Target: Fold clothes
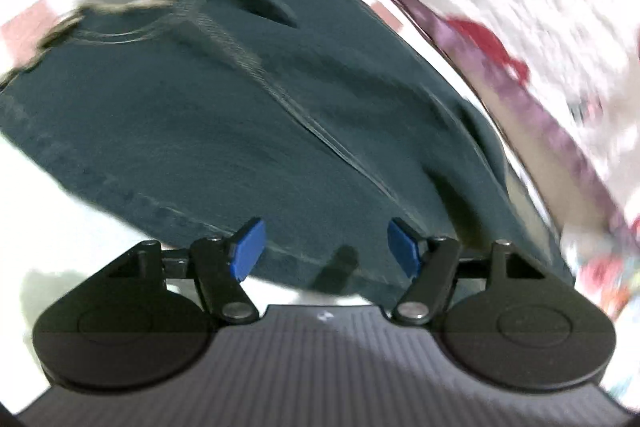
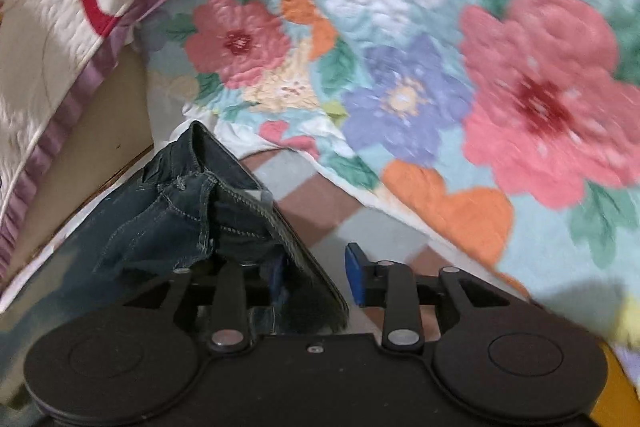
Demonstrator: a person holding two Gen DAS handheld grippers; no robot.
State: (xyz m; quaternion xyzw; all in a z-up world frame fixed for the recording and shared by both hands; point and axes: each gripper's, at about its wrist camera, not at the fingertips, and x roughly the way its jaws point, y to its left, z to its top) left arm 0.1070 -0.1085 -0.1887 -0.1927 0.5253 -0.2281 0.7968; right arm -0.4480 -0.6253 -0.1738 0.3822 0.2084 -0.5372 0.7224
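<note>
Left gripper [image 1: 326, 247] spread, empty, over the jeans [image 1: 248, 115]. Right gripper [image 2: 316, 275] spread, denim bunched between fingers, unpinched. Advice: clamp the seam squarely before any lift.

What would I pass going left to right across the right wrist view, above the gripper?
White quilt with the red bear print → dark jeans → checked sheet → floral quilt
</note>
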